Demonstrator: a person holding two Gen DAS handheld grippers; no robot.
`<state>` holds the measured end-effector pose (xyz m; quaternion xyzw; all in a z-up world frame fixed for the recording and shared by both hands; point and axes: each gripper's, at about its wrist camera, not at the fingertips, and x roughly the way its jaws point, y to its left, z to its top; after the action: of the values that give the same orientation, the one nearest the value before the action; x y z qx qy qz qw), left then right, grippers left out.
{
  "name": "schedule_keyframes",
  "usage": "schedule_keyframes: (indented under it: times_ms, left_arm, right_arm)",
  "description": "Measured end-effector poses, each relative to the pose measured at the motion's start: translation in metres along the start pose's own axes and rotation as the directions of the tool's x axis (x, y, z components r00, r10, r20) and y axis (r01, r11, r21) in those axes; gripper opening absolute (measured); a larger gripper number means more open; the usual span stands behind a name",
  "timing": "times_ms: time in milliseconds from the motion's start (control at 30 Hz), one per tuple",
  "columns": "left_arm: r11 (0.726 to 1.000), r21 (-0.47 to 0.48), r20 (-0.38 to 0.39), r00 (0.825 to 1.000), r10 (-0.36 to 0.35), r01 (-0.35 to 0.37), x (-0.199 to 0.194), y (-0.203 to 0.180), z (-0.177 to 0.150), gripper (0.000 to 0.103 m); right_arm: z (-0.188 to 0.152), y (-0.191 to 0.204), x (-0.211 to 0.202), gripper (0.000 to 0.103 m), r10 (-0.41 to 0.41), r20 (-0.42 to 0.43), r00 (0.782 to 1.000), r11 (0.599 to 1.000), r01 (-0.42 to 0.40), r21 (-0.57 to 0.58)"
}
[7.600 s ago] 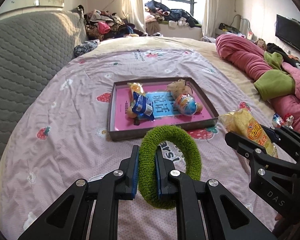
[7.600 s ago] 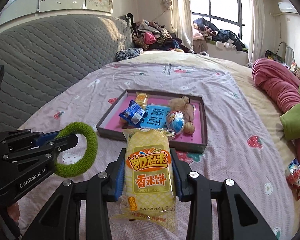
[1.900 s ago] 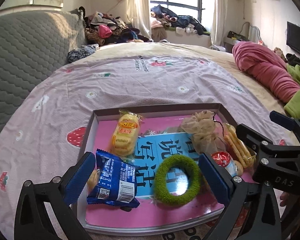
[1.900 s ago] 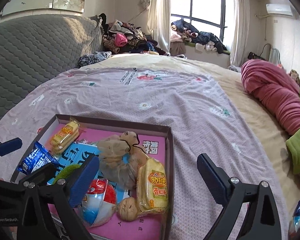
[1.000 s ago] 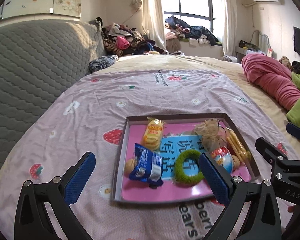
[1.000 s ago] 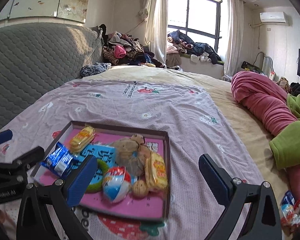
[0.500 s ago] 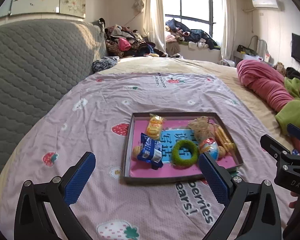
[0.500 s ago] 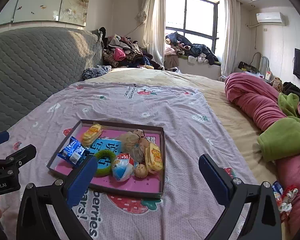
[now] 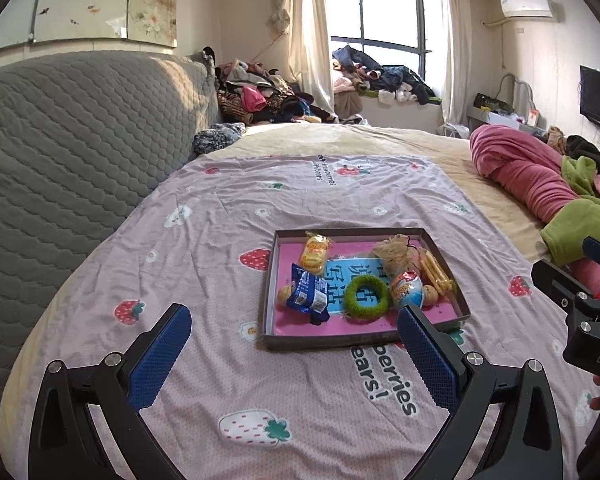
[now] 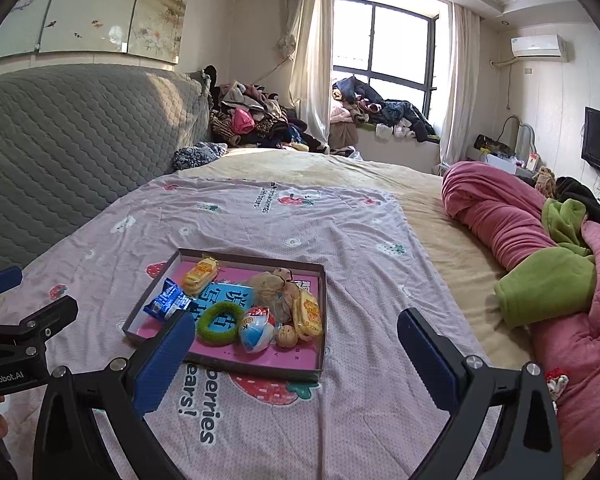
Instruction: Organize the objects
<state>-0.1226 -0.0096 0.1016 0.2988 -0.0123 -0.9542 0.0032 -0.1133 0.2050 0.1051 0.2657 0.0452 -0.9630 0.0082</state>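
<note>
With both grippers, left (image 9: 296, 344) and right (image 10: 296, 350), spread wide and empty, the green ring (image 9: 366, 294) and yellow rice-cracker packet (image 10: 309, 315) lie inside the tray (image 9: 364, 339); judged nearly done, small wrapped items (image 10: 556, 380) right of tray remain.

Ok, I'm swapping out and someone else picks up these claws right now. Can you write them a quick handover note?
Left claw: open, holding nothing, hovering above the bedsheet short of the box.
Right claw: open, holding nothing, also short of the box.
The shallow box sits on the strawberry bedsheet. In it: green ring, blue snack packet, two yellow rice-cracker packets, toy egg, walnut, beige pouch.
Done: all of those are in the box.
Left: one small wrapped item lies by the pink quilt; probably check it.
</note>
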Motion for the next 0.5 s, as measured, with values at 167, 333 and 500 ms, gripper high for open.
schedule_keyframes:
  times_ms: [167,333,500]
  left_arm:
    - [1.0,0.002,0.006,1.0,-0.001,0.001,-0.013,0.001,-0.007,0.103]
    - [1.0,0.005,-0.002,1.0,0.0,0.0,-0.02,0.0,-0.018,0.103]
    - [1.0,0.01,-0.011,1.0,0.005,-0.004,-0.024,-0.002,-0.028,0.103]
  right_arm:
    - [-0.008,0.0,-0.011,0.102,0.001,-0.003,1.0,1.0,-0.001,-0.002]
    - [-0.023,0.0,-0.018,0.102,0.005,-0.019,1.0,1.0,-0.005,0.005]
    - [-0.039,0.0,-0.023,0.102,0.012,-0.027,1.0,1.0,-0.012,0.01]
